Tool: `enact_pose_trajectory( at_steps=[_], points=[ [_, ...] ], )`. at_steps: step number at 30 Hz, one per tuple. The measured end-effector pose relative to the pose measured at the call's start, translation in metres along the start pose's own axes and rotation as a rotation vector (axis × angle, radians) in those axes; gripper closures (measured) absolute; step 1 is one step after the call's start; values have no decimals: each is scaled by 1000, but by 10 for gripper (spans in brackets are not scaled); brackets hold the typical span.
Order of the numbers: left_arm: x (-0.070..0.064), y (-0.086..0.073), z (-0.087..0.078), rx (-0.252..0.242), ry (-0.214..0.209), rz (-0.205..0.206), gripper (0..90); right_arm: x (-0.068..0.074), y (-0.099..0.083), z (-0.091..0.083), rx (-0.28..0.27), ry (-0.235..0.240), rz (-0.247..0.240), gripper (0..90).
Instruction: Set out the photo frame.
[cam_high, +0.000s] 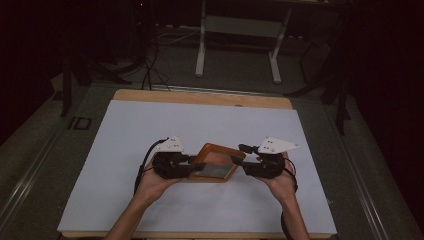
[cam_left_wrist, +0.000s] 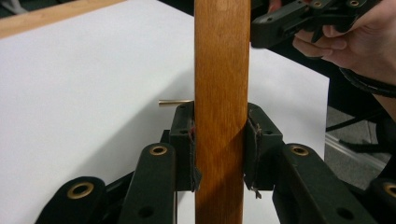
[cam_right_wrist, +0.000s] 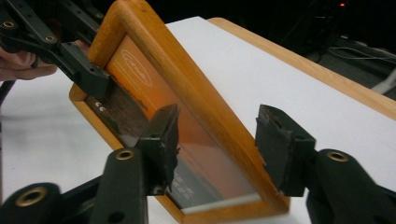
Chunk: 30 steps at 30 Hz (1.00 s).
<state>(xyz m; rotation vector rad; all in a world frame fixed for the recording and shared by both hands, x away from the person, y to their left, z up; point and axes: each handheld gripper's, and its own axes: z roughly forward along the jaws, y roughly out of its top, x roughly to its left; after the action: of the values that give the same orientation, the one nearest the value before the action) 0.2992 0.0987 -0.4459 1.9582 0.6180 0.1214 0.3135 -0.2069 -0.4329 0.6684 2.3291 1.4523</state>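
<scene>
Two hand-held grippers flank one rectangular orange-brown wooden picture frame (cam_high: 216, 162), which is held tilted, near the front middle of the white sheet-covered table (cam_high: 150, 125). The left gripper (cam_high: 192, 169) is clamped on the frame's left edge; in the left gripper view both pads press flat against the wooden rail (cam_left_wrist: 222, 93), which stands upright between the jaws, and a thin brass-coloured pin (cam_left_wrist: 173, 102) projects from the rail just above the left pad. The right gripper (cam_high: 239, 167) is spread wide: in the right gripper view its jaws straddle the frame's right rail (cam_right_wrist: 196, 93), the left pad over the glazed front, the right pad standing clear of the outer edge. Bare white surface lies on every side of the frame, with most room behind it toward the table's wooden far edge (cam_high: 200, 97).
</scene>
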Motion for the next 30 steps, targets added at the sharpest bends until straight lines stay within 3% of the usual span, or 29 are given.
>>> enact_pose_trajectory(
  at_steps=[8, 10, 14, 18, 22, 25, 30],
  points=[
    [-8, 4, -3, 13, -16, 86, 692, 4, -1, 11, 31, 56, -37, 403],
    [-10, 5, -6, 18, -37, 136, 691, 5, -1, 15, 30, 105, -40, 360],
    [-14, 6, -7, 21, -55, 184, 690, 10, 1, 18, 16, 170, -66, 317],
    [-15, 5, -8, 23, -67, 213, 690, 15, 2, 23, 22, 222, -99, 330],
    [-13, 5, -9, 23, -77, 215, 688, 18, 1, 25, 33, 238, -125, 384],
    [-9, 4, -10, 10, -88, 191, 675, 17, 1, 22, 26, 227, -139, 505],
    [-4, 3, -10, -4, -74, 144, 623, 15, 0, 16, 20, 240, -166, 608]
  ],
)
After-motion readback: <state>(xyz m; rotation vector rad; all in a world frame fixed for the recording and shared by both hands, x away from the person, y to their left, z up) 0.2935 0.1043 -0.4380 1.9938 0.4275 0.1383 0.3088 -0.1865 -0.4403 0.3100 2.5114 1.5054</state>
